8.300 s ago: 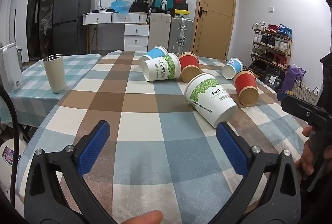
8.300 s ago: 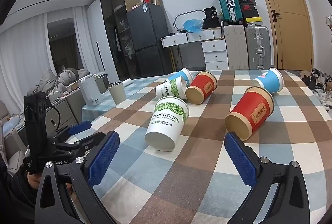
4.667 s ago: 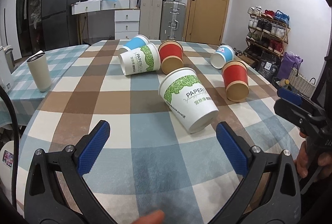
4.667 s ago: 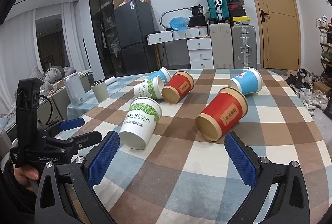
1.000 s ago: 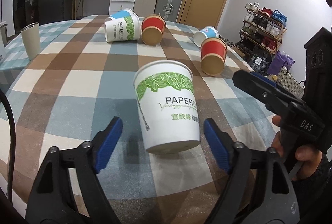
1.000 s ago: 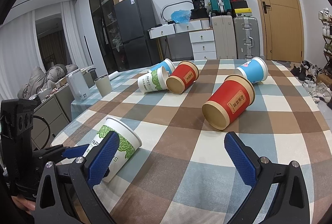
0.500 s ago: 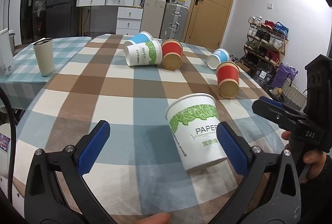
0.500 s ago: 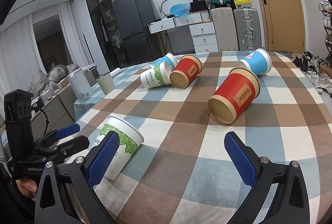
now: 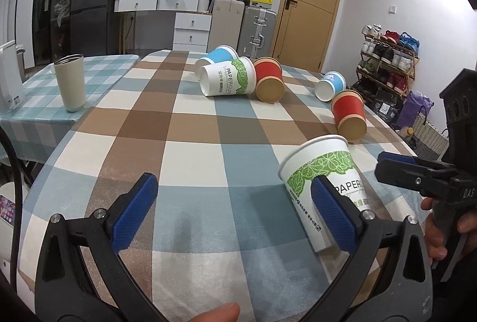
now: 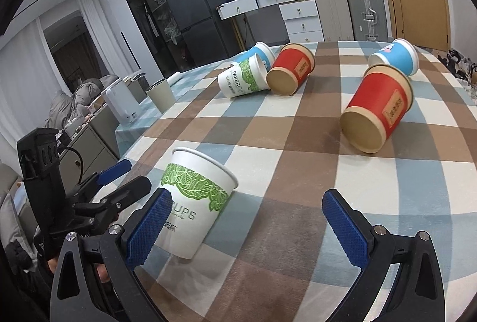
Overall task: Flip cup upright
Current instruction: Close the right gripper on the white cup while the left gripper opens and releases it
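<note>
white paper cup point(image 9: 323, 172) stands upright on the checked table point(image 9: 190, 149).
left gripper point(image 9: 235, 211) and right gripper point(image 10: 247, 228) both spread apart, empty; cup at 2 o'clock of left.

The white paper cup point(image 9: 325, 187) with its green leaf band and "PAPERCUPS" lettering stands mouth-up on the checked tablecloth point(image 9: 190, 161), at the lower right of my left view and the lower left of my right view point(image 10: 193, 202). In my left view its lower part sits behind my right blue pad point(image 9: 332, 213); in my right view my left pad point(image 10: 149, 229) covers part of its lettering. Whether either pad touches it, I cannot tell.
</note>
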The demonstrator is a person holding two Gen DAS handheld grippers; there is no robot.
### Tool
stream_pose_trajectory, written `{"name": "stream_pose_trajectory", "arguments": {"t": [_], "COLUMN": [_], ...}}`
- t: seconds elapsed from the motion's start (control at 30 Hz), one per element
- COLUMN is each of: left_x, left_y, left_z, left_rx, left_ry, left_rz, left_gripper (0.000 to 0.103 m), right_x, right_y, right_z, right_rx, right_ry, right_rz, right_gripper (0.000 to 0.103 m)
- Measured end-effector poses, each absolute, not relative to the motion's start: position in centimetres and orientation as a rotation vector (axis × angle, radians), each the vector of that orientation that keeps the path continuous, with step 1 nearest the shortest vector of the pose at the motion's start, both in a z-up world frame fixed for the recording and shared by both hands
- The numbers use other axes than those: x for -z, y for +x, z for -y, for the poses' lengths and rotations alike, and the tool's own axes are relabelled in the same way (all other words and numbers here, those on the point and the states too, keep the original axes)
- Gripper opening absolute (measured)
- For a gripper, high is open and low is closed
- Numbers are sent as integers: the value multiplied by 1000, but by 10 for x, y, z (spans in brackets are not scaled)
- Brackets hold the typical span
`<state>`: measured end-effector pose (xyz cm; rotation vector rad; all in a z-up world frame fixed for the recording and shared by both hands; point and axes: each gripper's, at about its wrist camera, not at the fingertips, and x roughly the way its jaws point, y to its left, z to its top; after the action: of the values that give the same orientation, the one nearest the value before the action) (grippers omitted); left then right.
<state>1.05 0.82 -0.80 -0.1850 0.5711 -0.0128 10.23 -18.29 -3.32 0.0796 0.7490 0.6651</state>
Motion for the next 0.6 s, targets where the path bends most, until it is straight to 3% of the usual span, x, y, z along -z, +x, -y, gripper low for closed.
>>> {"name": "stream_pose_trajectory", "arguments": {"t": [0.6], "left_x": [7], "left_y": [5], "left_z": [-14], "left_rx": [-15], "left_ry": [-164], "left_rz": [-553], "left_gripper": [102], "right_x": [41], "right_y": [125], "right_z": [152], "right_rx": [-769], "right_ry": [173], "right_rz": [-936], "right_gripper": [101]}}
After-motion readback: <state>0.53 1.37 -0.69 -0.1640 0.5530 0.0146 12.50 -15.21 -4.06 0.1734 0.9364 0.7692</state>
